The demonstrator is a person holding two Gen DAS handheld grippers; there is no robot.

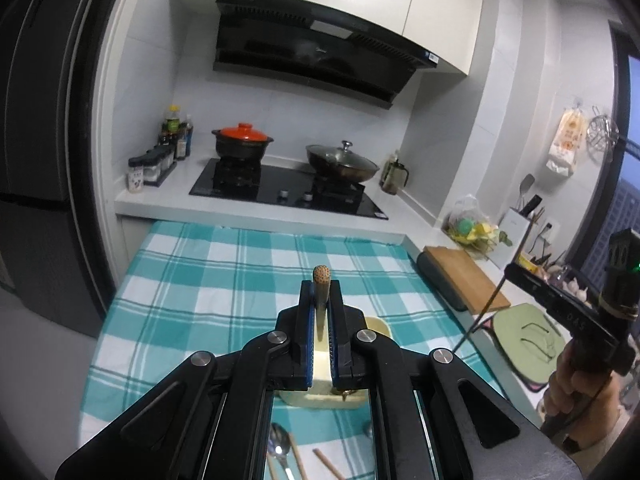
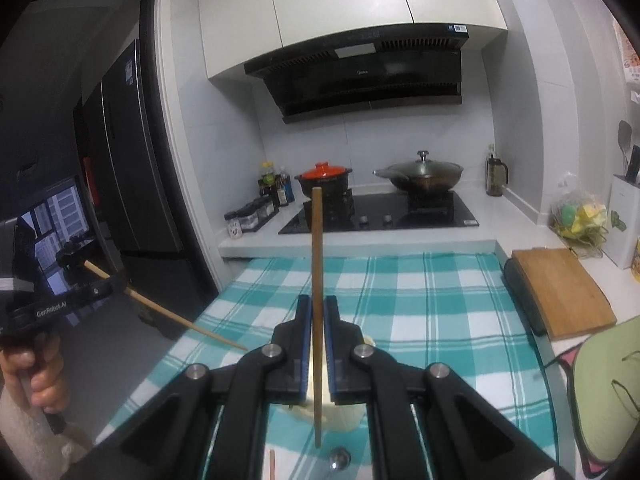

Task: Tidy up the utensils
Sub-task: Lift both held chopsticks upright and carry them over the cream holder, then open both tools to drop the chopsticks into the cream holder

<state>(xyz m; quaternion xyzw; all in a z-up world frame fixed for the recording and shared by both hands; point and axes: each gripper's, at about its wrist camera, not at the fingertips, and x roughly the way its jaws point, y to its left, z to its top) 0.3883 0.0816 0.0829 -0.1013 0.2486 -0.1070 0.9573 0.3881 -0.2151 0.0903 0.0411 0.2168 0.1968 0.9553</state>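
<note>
In the left wrist view my left gripper [image 1: 321, 286] is shut on a wooden chopstick [image 1: 322, 277], seen end-on above the teal checked cloth [image 1: 224, 280]. A cream utensil holder [image 1: 379, 325] sits under the jaws. My right gripper [image 2: 317, 300] is shut on a second wooden chopstick [image 2: 317, 248], held upright over the same holder [image 2: 344, 420]. Each gripper shows in the other's view: the right gripper [image 1: 510, 270] with its thin chopstick [image 1: 482, 316], and the left gripper [image 2: 120, 282] with its slanted chopstick [image 2: 184, 322]. A metal spoon [image 1: 278, 446] and loose chopsticks [image 1: 326, 462] lie on the cloth near me.
Behind the cloth is a black hob [image 1: 280, 192] with an orange-lidded pot [image 1: 242, 140] and a lidded wok [image 1: 342, 160]. A wooden cutting board [image 1: 464, 276] and a green mat [image 1: 528, 340] lie to the right. A dark fridge [image 2: 132, 184] stands at the left.
</note>
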